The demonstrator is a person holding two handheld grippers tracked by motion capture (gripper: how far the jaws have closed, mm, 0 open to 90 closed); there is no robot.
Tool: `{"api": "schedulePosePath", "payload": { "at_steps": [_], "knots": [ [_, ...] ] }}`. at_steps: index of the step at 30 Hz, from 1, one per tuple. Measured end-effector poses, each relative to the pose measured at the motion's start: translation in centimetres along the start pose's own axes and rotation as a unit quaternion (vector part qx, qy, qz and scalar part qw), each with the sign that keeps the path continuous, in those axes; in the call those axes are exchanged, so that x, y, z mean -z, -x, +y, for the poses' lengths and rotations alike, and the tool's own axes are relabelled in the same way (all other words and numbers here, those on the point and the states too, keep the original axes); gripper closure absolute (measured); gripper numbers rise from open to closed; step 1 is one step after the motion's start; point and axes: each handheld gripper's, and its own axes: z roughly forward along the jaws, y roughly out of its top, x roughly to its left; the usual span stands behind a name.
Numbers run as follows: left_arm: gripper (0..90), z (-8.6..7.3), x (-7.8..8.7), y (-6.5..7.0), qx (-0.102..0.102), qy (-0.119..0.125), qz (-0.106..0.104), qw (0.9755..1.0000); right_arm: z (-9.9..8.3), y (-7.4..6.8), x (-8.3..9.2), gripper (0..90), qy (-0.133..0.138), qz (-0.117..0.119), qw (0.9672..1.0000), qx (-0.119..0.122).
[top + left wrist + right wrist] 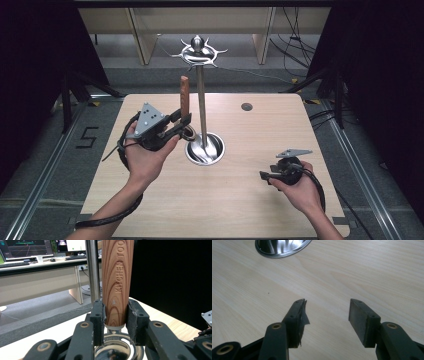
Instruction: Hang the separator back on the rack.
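Left gripper [183, 121] clamped on wooden utensil handle [184, 95], held upright just beside stand pole [201, 102], over steel base [217, 152]. Right gripper [266, 176] jaws apart, empty, low over table [250, 210]. Probably hanging next: lift straight, keep grip firm, avoid knocking pole, aim for top hooks [200, 51].

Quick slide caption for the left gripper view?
Left gripper clamps a wooden utensil handle upright beside the steel stand pole.
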Motion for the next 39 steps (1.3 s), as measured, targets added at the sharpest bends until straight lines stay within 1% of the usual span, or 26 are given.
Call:
{"api": "schedulePosePath", "payload": {
  "at_steps": [1,2,6,7,8,9,10,12,13,14,26,27,28,29,30,31,32,33,35,36,37,39],
  "knots": [
    [68.7,0.0,0.0,0.0,0.0,0.0,0.0,1.0,0.0,0.0,0.0,48.4,0.0,0.0,1.0,0.0],
    [68.7,0.1,0.0,0.0,0.002,0.001,0.001,1.0,0.0,0.1,-0.1,48.4,0.003,-0.003,1.0,0.009],
    [68.8,0.2,-0.2,0.0,0.002,0.003,0.004,1.0,-0.1,0.2,-0.1,48.4,0.003,0.0,1.0,0.009],
    [68.8,0.3,-0.2,-0.1,0.002,0.002,0.004,1.0,-0.1,0.1,-0.1,48.4,0.003,-0.002,0.9999,0.01],
    [68.8,0.3,-0.2,-0.1,0.003,0.002,0.004,1.0,0.0,0.2,0.0,48.4,-0.002,0.005,0.9999,0.01],
    [68.7,0.3,-0.3,-0.1,0.003,0.003,0.005,1.0,0.0,0.2,0.1,48.4,-0.009,-0.002,0.9999,0.013],
    [68.8,0.4,-0.3,-0.1,0.004,0.003,0.005,1.0,0.0,0.2,0.1,48.4,-0.011,-0.004,0.9998,0.014],
    [68.7,0.4,-0.4,-0.1,0.005,0.004,0.005,1.0,0.0,0.2,0.1,48.4,-0.011,-0.004,0.9998,0.013],
    [68.8,0.4,-0.4,-0.1,0.005,0.004,0.006,1.0,-0.1,0.1,-0.1,48.4,0.002,-0.002,1.0,0.009],
    [68.7,0.4,-0.5,-0.1,0.005,0.004,0.006,1.0,0.0,0.0,0.0,48.4,-0.001,0.0,1.0,-0.001],
    [68.7,1.0,-0.7,-0.1,0.008,0.008,0.014,0.9998,0.0,0.0,0.1,48.3,-0.005,0.0,1.0,0.0],
    [68.7,1.1,-0.8,-0.1,0.007,0.008,0.015,0.9998,0.0,0.0,0.0,48.3,0.0,0.001,1.0,-0.001],
    [68.7,1.1,-0.8,-0.1,0.007,0.008,0.015,0.9998,0.0,0.0,0.0,48.3,0.0,0.001,1.0,0.0],
    [68.7,1.1,-0.9,-0.1,0.006,0.007,0.015,0.9998,0.0,0.1,-0.1,48.3,0.004,-0.003,0.9999,0.011],
    [68.7,1.1,-0.9,-0.1,0.006,0.007,0.016,0.9998,0.0,0.1,-0.1,48.3,0.004,-0.002,0.9999,0.01],
    [68.7,1.1,-0.9,0.0,0.007,0.007,0.016,0.9998,0.0,0.2,0.0,48.3,-0.001,0.005,0.9999,0.01],
    [68.7,1.2,-1.0,0.0,0.007,0.007,0.016,0.9998,0.0,0.2,0.1,48.3,-0.007,-0.002,0.9999,0.012],
    [68.7,1.2,-1.0,0.0,0.006,0.007,0.016,0.9998,0.0,0.0,0.0,48.3,0.0,0.001,1.0,0.0],
    [68.7,1.2,-1.1,0.0,0.005,0.007,0.015,0.9999,0.0,0.0,0.0,48.3,0.0,0.001,1.0,0.0],
    [68.7,1.3,-1.1,0.1,0.008,0.007,0.015,0.9998,0.0,0.0,0.1,48.3,-0.008,-0.001,1.0,-0.003],
    [68.7,1.3,-1.1,0.1,0.008,0.007,0.015,0.9998,0.0,0.0,0.1,48.3,-0.005,-0.001,1.0,0.0],
    [68.7,1.3,-1.2,0.0,0.008,0.007,0.018,0.9998,0.0,0.0,0.1,48.3,-0.005,0.0,1.0,0.0]
  ]
}}
